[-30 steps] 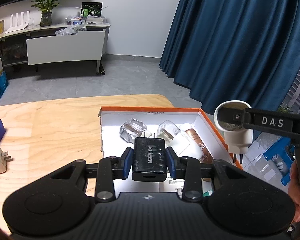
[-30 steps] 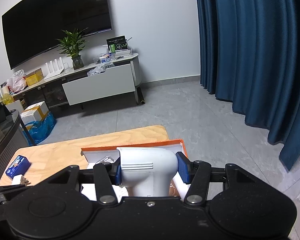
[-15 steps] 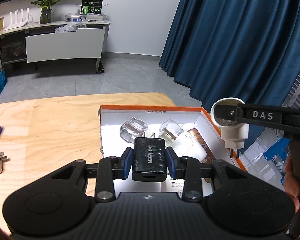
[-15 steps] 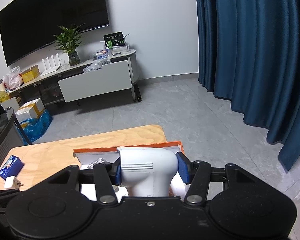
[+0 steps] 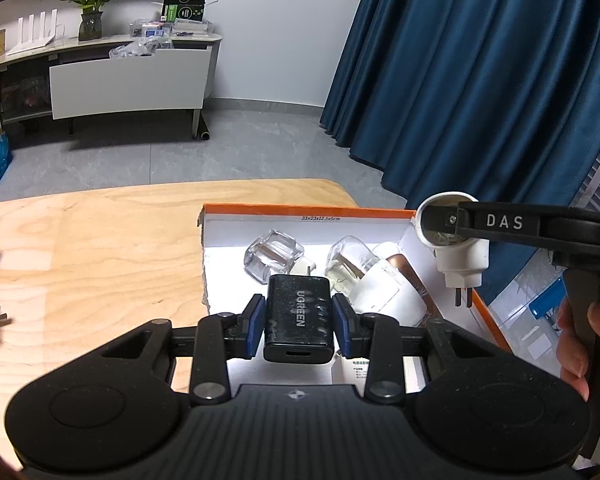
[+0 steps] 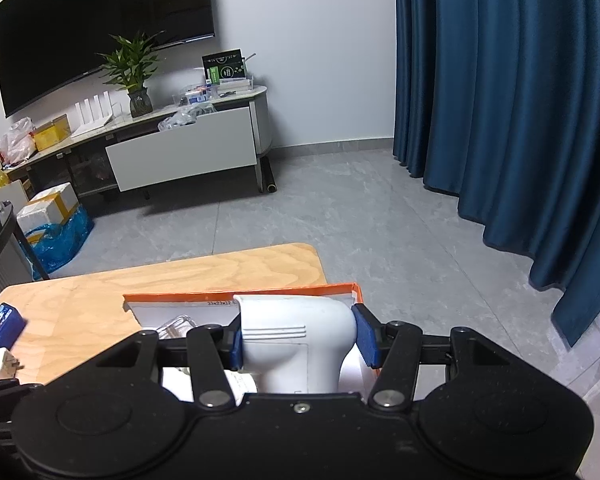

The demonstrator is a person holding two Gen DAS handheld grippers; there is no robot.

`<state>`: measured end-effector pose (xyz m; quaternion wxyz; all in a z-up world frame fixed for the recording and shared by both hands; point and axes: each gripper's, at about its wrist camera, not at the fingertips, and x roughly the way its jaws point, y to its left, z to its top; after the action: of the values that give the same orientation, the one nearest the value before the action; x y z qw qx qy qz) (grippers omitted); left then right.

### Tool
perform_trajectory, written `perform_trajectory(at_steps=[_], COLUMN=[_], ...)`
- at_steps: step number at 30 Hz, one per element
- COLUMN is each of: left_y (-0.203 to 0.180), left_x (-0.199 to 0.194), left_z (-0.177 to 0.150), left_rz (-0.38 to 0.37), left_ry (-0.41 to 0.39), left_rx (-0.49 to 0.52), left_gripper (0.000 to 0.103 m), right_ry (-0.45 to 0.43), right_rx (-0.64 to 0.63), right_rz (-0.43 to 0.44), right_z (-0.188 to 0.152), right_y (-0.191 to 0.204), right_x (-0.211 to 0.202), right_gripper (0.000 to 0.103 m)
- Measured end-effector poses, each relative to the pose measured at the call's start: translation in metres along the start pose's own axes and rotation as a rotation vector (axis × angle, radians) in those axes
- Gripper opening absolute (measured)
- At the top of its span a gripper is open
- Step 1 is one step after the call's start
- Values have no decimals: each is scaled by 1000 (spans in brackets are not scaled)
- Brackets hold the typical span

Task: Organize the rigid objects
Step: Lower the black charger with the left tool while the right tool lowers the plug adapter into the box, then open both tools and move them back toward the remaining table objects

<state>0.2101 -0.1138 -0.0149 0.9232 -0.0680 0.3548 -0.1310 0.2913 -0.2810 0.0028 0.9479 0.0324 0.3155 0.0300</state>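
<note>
Black charger (image 5: 299, 321) marked UGREEN, pinched between the blue pads (image 5: 255, 330) of the left gripper (image 5: 299, 330), held over the near part of the orange box (image 5: 308, 211). Box standing on the wooden tabletop (image 5: 100, 248), near its right edge, with a white inside. Lying in the box: clear plug (image 5: 273, 255) toward the back, second clear plug (image 5: 346, 262) just beside it on the right, white adapter (image 5: 388, 296) touching that one, brown item (image 5: 410, 276) along the right wall, not possible to say what it is.

White plug (image 5: 462, 258) clamped in the right gripper (image 5: 452, 220), seen from the side in the left view, hanging above the right wall of the box with its two metal pins pointing down. In the right view, same white plug (image 6: 296, 340) filling the gap between the pads of the right gripper (image 6: 298, 340), closed on it, with the far wall of the box (image 6: 240, 294) just behind.

On the left side of the tabletop, well apart from the box: blue packet (image 6: 2, 326) and white charger (image 6: 0, 362) near each other.
</note>
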Motion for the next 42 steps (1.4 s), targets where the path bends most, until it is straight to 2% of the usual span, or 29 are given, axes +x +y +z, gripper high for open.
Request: perform_trajectory(at_steps=[10,15,28,35,42], left_y=[0,-3,9,40,99], left_x=[8,15,-11,-51,-84], left_z=[0,1,-1,-14,-38], left_rz=[4,-10,10,109,247], left_ry=[14,44,2,-54,-61], left_rx=[0,-7,-60,-101,-183], left_gripper=[36,37,62,77,83], right_ry=[17,22,-88,-82,-38], right_rx=[-6,-18,-10,-29,-86], right_rz=[-10,5,34,99,183], right_z=[2,0,4,-5,-21], right_y=[0,1,12,39,85], right_x=[18,22,-35,-54,-60], right_gripper=[64,71,76,78,78])
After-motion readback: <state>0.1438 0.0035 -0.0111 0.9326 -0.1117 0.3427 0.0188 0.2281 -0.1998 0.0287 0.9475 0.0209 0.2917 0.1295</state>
